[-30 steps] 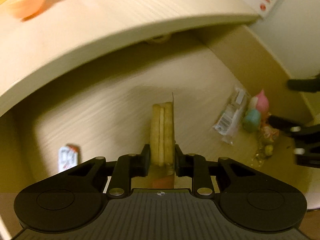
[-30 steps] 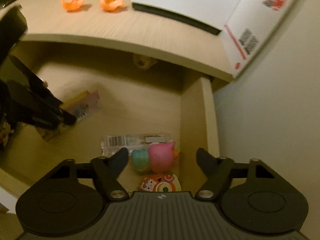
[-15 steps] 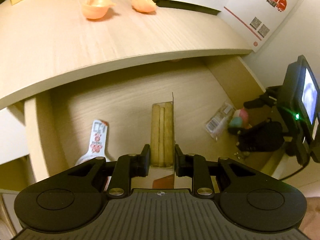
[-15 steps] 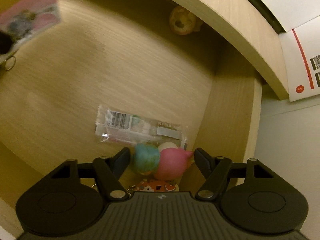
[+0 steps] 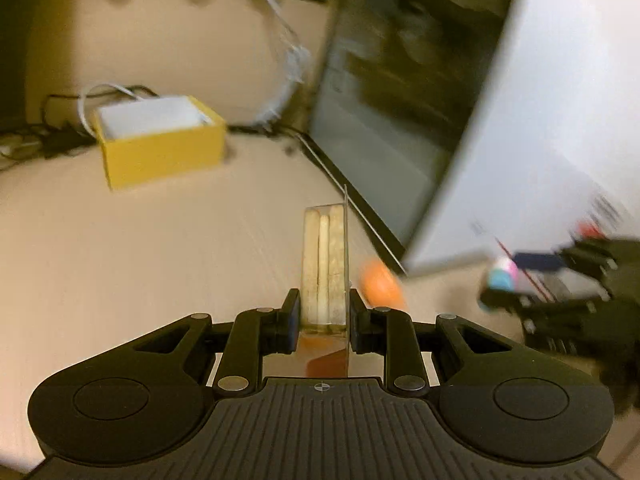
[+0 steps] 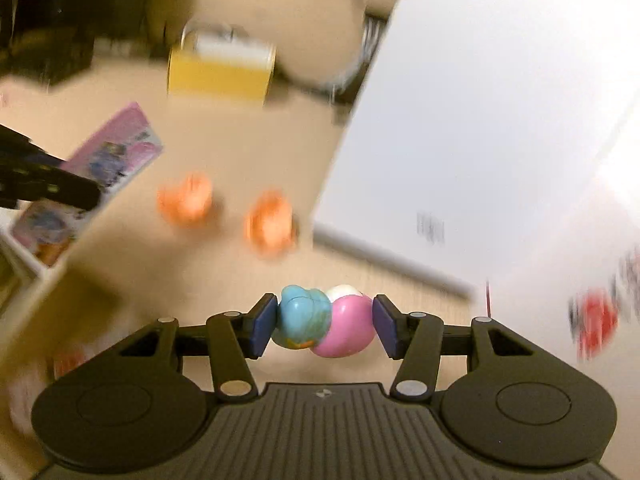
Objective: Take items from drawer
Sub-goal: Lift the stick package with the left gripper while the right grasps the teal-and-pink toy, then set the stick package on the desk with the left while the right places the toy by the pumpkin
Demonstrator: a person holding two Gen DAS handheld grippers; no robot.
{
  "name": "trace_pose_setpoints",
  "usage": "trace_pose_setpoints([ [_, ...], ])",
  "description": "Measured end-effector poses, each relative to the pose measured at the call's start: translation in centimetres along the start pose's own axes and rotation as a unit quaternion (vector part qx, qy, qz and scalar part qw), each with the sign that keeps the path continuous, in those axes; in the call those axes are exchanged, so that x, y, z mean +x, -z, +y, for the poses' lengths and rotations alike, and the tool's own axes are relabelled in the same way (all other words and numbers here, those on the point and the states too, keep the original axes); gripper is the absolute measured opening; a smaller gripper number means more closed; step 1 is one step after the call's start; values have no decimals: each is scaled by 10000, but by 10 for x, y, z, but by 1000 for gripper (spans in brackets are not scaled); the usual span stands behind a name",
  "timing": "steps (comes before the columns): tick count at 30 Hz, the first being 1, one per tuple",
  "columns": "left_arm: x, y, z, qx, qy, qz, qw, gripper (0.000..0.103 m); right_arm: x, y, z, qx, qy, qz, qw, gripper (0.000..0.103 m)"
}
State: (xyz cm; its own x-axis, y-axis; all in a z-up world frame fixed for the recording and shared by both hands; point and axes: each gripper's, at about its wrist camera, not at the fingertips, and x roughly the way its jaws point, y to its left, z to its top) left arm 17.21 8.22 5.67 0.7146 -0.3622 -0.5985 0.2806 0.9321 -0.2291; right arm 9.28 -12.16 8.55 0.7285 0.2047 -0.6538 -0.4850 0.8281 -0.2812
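Gripping a clear plastic packet of pale sticks [image 5: 325, 264], the left claw [image 5: 324, 316] is clamped. The right claw [image 6: 325, 322] is clamped on a blue-and-pink round toy cluster [image 6: 326, 320] above the light wooden surface [image 5: 160, 248].

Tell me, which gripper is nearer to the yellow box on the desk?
Probably left, though blur makes it uncertain. The left gripper, holding a clear packet, faces the yellow box; the right gripper is farther right.

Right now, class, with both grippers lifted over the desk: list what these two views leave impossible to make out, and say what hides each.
- Box print, right wrist view: motion blur smears it.
- Orange pieces, right wrist view: blurred, shape unclear.
- Toy in the right gripper: pads cover its sides.
- Packet base in the left gripper, left wrist view: hidden behind the gripper body.
- Drawer: outside both views.
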Motion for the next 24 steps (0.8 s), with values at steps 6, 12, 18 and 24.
trace_pose_setpoints([
  [6,67,-24,24,-180,-387,405,9983,27,57,-21,19,-346,28,-229,9991,52],
  [12,107,-2,35,-309,-314,803,9958,27,98,-17,25,-420,36,6,9991,53],
  [18,118,6,26,-29,-336,713,9969,28,106,-16,31,-505,-37,13,9987,55],
  [24,113,-1,24,-66,-302,597,9977,29,105,-15,31,-546,-38,-67,9985,59],
])
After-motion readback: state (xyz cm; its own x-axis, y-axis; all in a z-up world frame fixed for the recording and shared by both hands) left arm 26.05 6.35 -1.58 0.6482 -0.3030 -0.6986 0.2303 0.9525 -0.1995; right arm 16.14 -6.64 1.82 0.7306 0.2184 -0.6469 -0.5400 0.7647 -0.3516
